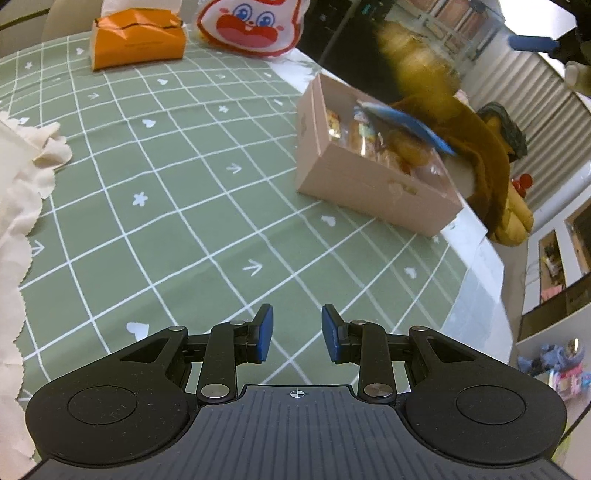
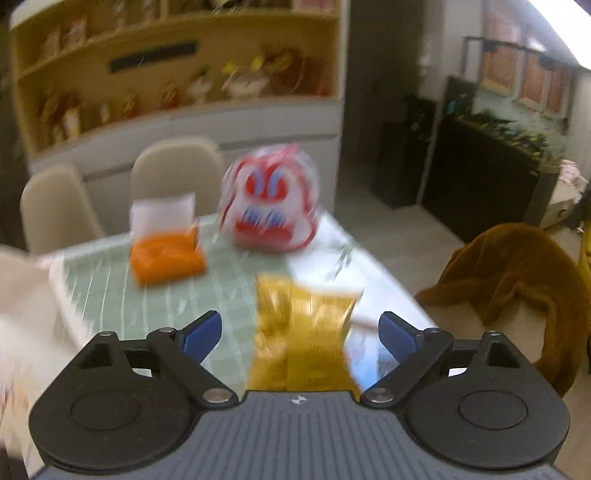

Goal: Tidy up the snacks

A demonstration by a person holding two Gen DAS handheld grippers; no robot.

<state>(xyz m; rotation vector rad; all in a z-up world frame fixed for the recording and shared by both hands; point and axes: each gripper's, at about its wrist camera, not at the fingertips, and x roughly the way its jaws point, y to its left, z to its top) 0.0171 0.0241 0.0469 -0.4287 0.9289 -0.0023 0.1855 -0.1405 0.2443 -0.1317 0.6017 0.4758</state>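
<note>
A pink open box (image 1: 369, 192) stands at the table's right edge with several wrapped snacks (image 1: 354, 133) inside. A yellow snack bag (image 1: 417, 62) is blurred in the air above the box. In the right wrist view the same yellow bag (image 2: 306, 332) lies between the wide-open jaws of my right gripper (image 2: 301, 332), touching neither pad. My left gripper (image 1: 297, 332) is open and empty, low over the green checked tablecloth (image 1: 184, 206), well short of the box.
An orange tissue box (image 1: 136, 40) and a red-and-white cartoon bag (image 1: 251, 26) stand at the table's far side. A cream cloth (image 1: 22, 177) lies at the left. A brown garment (image 2: 517, 280) hangs on a chair beside the table. Chairs and shelves stand behind.
</note>
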